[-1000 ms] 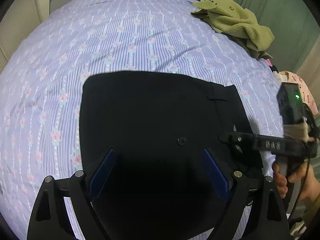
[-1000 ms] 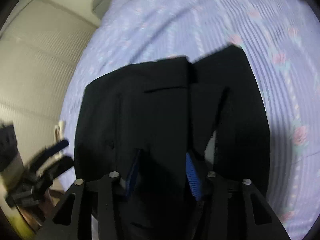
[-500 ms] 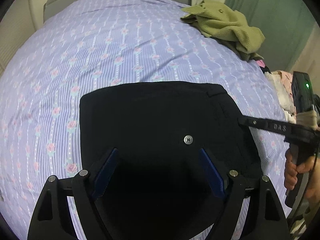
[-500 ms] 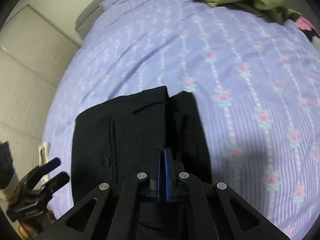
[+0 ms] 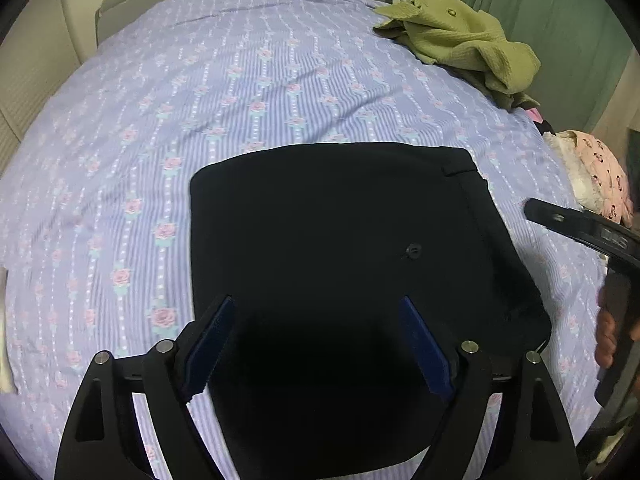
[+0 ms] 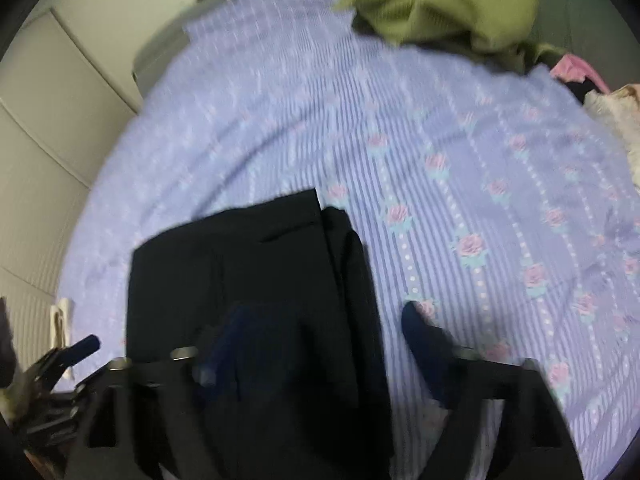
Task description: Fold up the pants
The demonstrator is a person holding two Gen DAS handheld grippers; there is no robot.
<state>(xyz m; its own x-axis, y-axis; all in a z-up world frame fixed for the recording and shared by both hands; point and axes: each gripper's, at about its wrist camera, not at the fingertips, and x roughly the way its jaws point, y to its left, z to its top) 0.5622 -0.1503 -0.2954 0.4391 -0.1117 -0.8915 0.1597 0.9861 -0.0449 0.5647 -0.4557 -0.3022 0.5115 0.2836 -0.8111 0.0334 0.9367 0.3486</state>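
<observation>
Black pants (image 5: 340, 240) lie folded into a rough square on the lilac flowered bedsheet (image 5: 240, 80), a button showing on top. My left gripper (image 5: 316, 308) hovers over their near edge. Its jaws are opening wide, with the blue pads (image 5: 212, 340) clear of the cloth. In the blurred right wrist view the pants (image 6: 248, 280) sit lower left. My right gripper (image 6: 320, 320) is above their right edge, jaws opening, and nothing is pinched between them. The right gripper (image 5: 580, 228) also shows at the right edge of the left wrist view, off the pants.
A crumpled green garment (image 5: 460, 40) lies at the bed's far right corner, with pink clothing (image 5: 596, 172) nearer along the right edge. A person's hand (image 5: 608, 332) holds the right gripper's handle. A pale panelled wall (image 6: 40, 160) runs along the bed's left side.
My right gripper closed fully near the pants' right edge, then opened and lifted back off the cloth. The pants now lie flat. The left gripper stayed over their near edge.
</observation>
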